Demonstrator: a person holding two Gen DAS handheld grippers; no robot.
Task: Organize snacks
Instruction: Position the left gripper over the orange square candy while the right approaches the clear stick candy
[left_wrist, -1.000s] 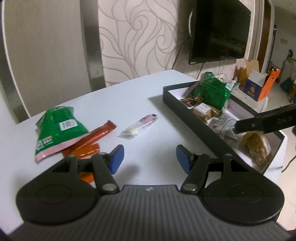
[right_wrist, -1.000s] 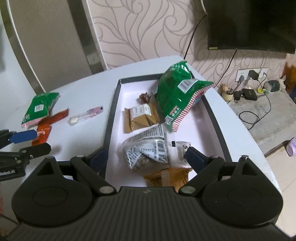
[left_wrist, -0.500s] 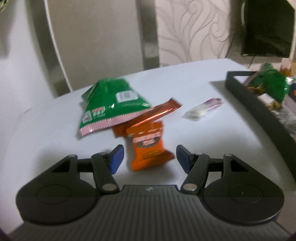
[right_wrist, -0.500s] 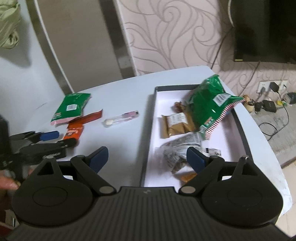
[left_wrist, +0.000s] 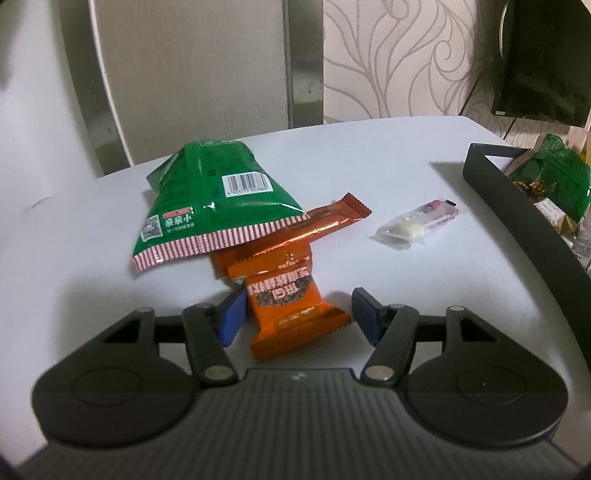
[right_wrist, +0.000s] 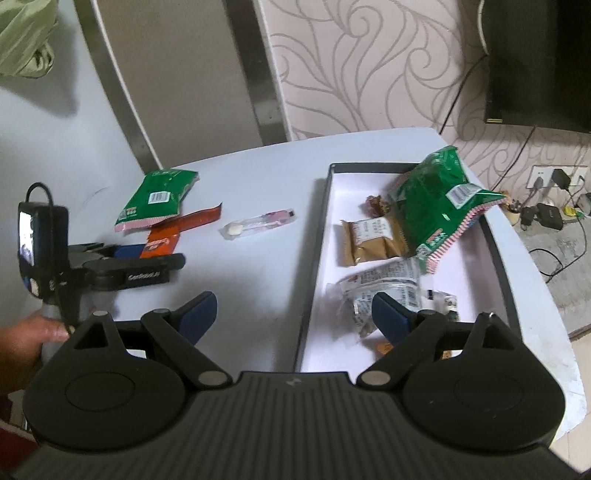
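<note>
Left wrist view: the left tool (left_wrist: 297, 314) stands part open over the white worktop (left_wrist: 388, 166), its jaws straddling the orange snack packet (left_wrist: 291, 310). The left pad looks to be at the packet's left edge, while the right pad stands clear of its right edge, so nothing is gripped yet. The packet lies directly ahead between the jaws, its long axis running near to far and tilted slightly left at the far end. That far end is tucked against the long orange bar (left_wrist: 317, 225), which in turn goes under the green bag (left_wrist: 210, 203). Further right lies the clear-wrapped sweet (left_wrist: 417, 225), and at the right edge the dark tray (left_wrist: 517, 206).

Right wrist view: the right tool (right_wrist: 293, 319) is wide open and empty, hanging above the near rim of the tray (right_wrist: 314, 258), which holds another green bag (right_wrist: 432, 206), a tan packet (right_wrist: 369, 240) and a silver packet (right_wrist: 384, 291). The orange packet sits far left, under the left tool, well apart from this one. The left hand is plainly the nearer; closing across the packet's short width seems the coming move.
</note>
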